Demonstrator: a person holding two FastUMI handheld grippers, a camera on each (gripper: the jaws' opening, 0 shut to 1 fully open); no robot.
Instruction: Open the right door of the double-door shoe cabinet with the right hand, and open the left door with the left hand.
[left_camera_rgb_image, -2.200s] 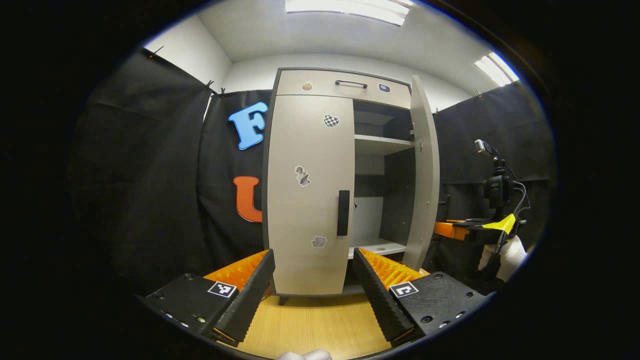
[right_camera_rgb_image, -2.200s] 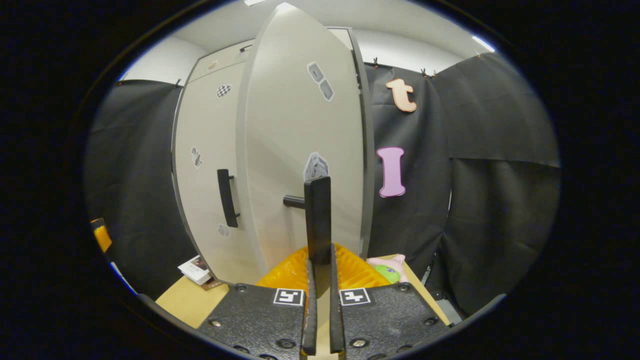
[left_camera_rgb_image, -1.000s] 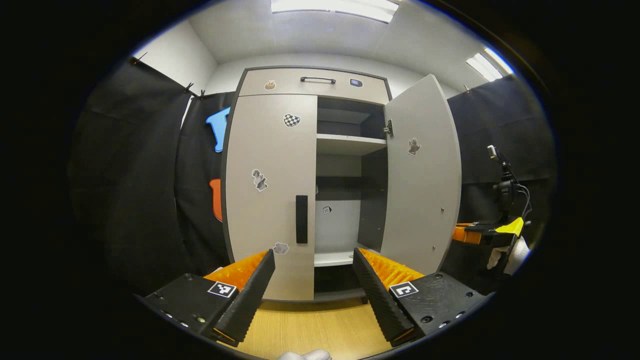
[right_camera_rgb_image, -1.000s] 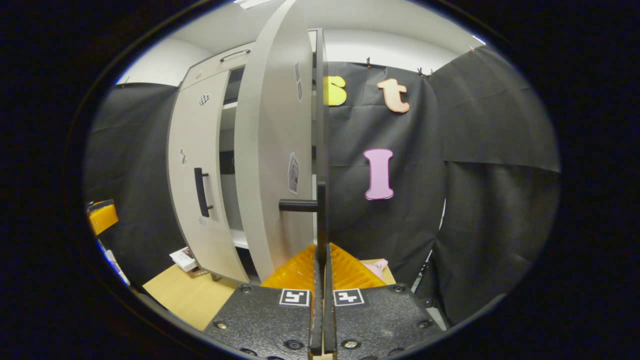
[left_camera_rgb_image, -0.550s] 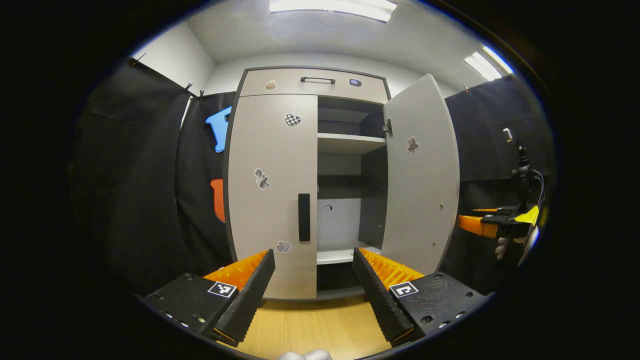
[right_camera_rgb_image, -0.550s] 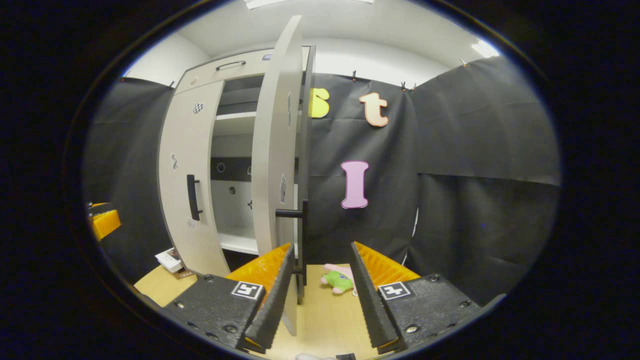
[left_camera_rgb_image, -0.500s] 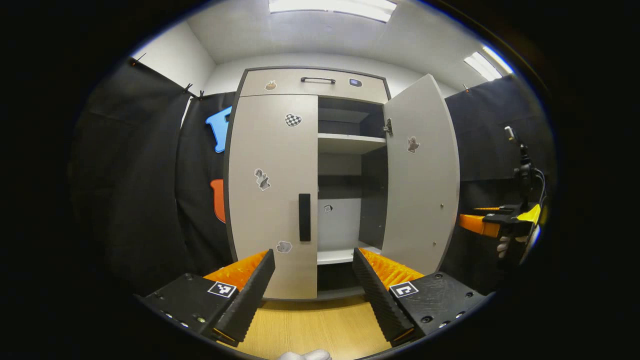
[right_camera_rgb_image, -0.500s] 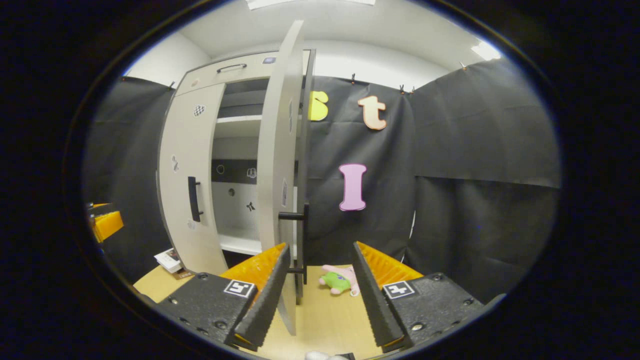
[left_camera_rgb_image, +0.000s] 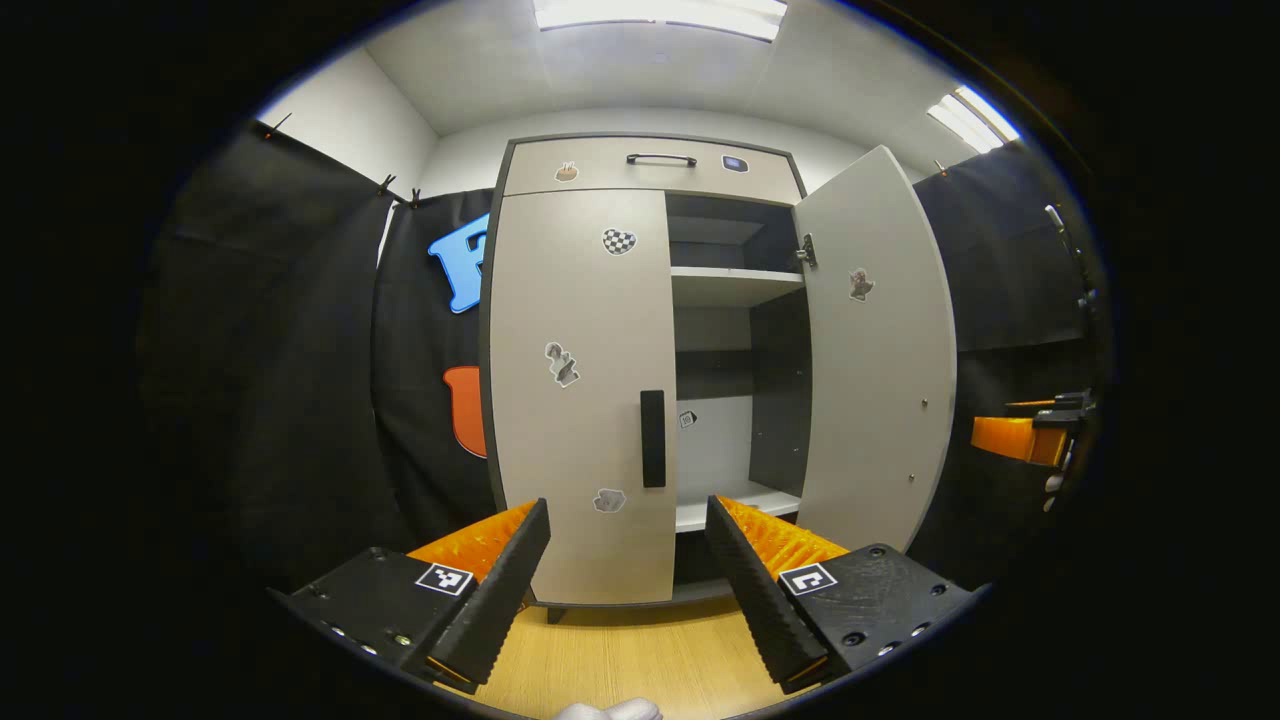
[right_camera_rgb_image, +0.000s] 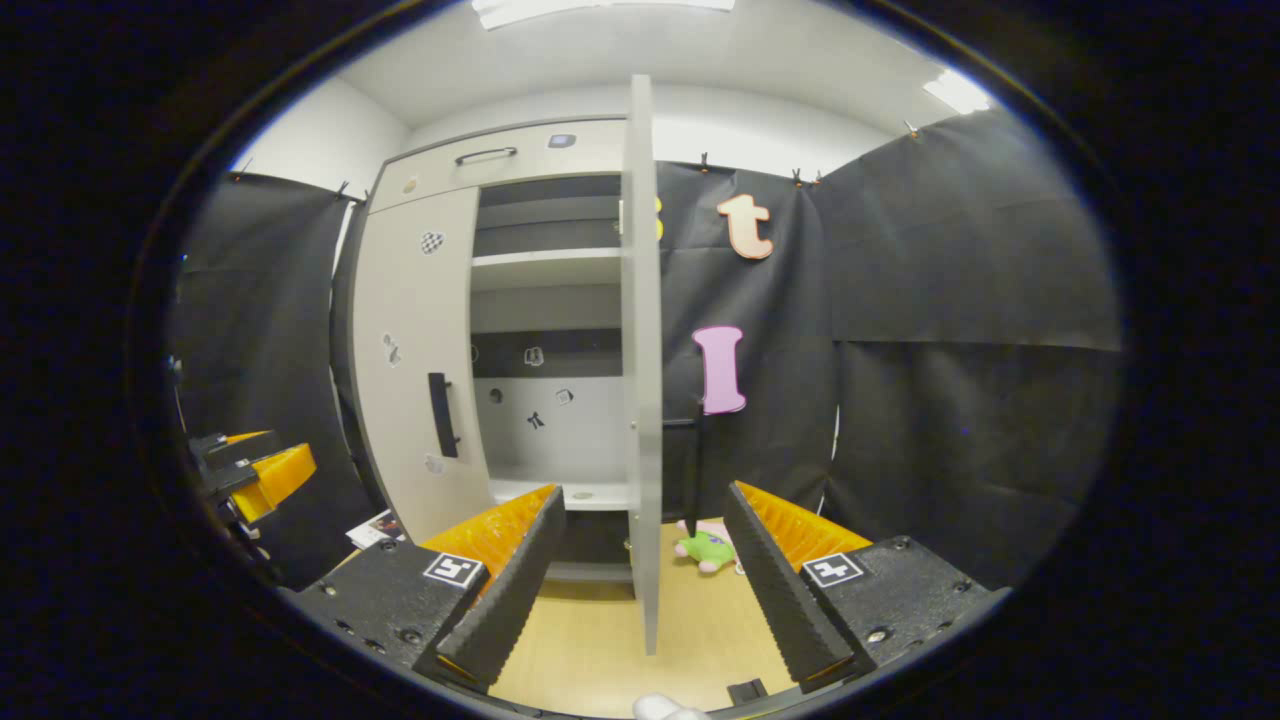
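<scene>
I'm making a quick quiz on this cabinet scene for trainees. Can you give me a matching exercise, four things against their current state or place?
Things:
1. right door
2. left door
3. left claw
4. plush toy

States or places:
A. closed, handle untouched
B. lying on the floor beside the cabinet
C. swung open, shelves showing behind it
D. open, facing the closed door's handle, holding nothing

Pairs: 1-C, 2-A, 3-D, 4-B
</scene>
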